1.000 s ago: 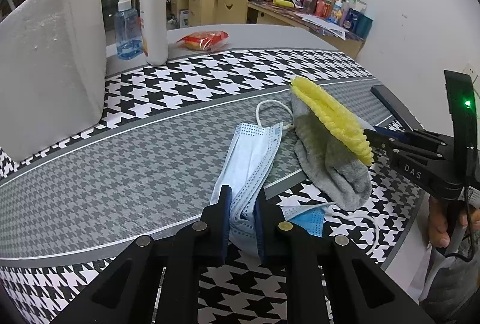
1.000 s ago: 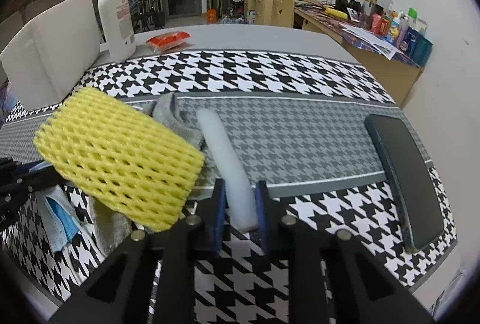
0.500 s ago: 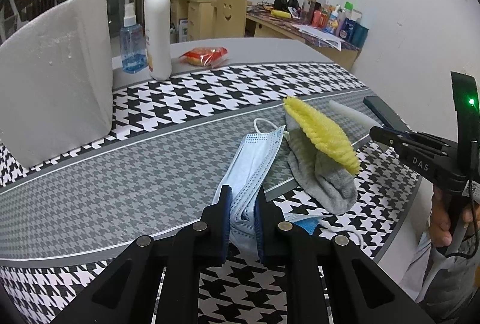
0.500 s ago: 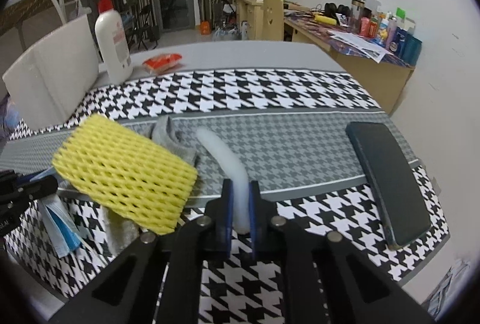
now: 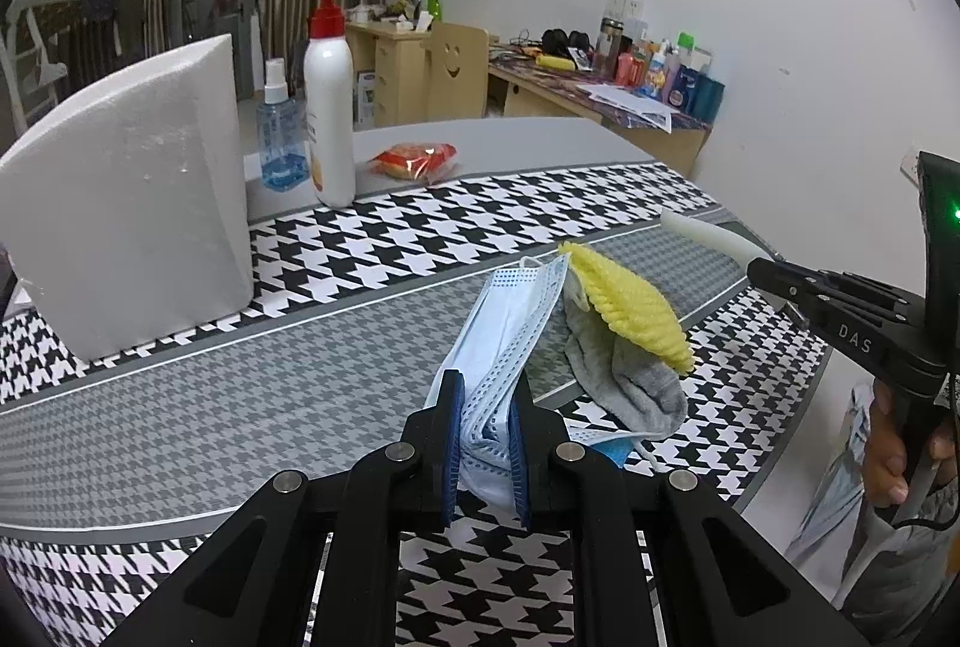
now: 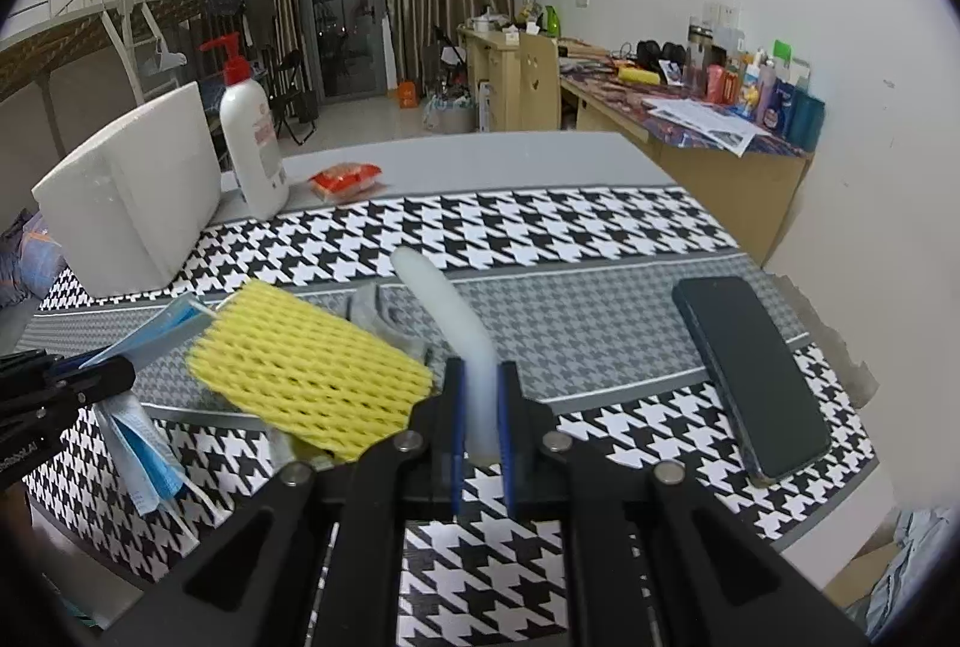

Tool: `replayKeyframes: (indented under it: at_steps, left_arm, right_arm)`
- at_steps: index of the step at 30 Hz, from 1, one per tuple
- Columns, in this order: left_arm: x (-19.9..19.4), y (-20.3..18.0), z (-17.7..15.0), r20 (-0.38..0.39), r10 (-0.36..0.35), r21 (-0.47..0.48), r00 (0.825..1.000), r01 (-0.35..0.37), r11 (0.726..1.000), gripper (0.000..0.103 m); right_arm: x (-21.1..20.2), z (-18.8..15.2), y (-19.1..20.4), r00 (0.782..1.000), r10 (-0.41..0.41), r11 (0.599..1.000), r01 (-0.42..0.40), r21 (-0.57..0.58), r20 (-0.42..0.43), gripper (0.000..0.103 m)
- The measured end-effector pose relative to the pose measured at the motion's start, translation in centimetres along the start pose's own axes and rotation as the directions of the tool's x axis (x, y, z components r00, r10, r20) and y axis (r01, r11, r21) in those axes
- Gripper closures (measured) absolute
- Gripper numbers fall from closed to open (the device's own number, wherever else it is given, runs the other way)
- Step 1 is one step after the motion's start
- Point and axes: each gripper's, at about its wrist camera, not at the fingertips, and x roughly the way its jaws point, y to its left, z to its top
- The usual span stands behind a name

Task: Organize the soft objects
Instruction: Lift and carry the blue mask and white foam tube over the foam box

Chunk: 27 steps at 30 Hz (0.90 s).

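My left gripper (image 5: pixel 486 437) is shut on a pale blue face mask (image 5: pixel 510 311) and holds it lifted above the table's near edge. Beside it a yellow foam net (image 5: pixel 627 308) rests on a grey sock (image 5: pixel 624 377). My right gripper (image 6: pixel 479 434) is shut on a white foam tube (image 6: pixel 450 311) and holds it raised over the cloth. The tube also shows in the left wrist view (image 5: pixel 708 236), sticking out of the right gripper. In the right wrist view the yellow net (image 6: pixel 306 368) lies left of the tube, and the mask (image 6: pixel 150 347) hangs from the left gripper.
A white foam block (image 5: pixel 126 221) stands at the back left. A lotion pump bottle (image 5: pixel 329 107), a blue spray bottle (image 5: pixel 279 143) and a red snack packet (image 5: pixel 414 161) are behind. A dark phone (image 6: pixel 750 371) lies at the right. The table edge is close below.
Both grippers have risen and pulled back. The mask is lifted off the cloth and the white tube is lifted too. The yellow net and sock stay put.
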Motion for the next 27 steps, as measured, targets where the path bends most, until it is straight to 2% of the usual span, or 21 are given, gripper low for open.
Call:
replayKeyframes:
  at_steps: [18,27]
  left_arm:
    - [-3.6,0.5,0.2,0.085,-0.005,0.017,0.996,0.004,1.000,0.088]
    - [-5.7,0.9,1.0,0.139,0.012,0.027,0.990,-0.016,1.000,0.088]
  right_arm:
    - [-2.7,0.3,2.1,0.998,0.013,1.000,-0.012,-0.015,0.059,0.091]
    - [-3.7,0.9,3.4,0.996,0.027,1.000,-0.026,-0.018,0.089,0.091]
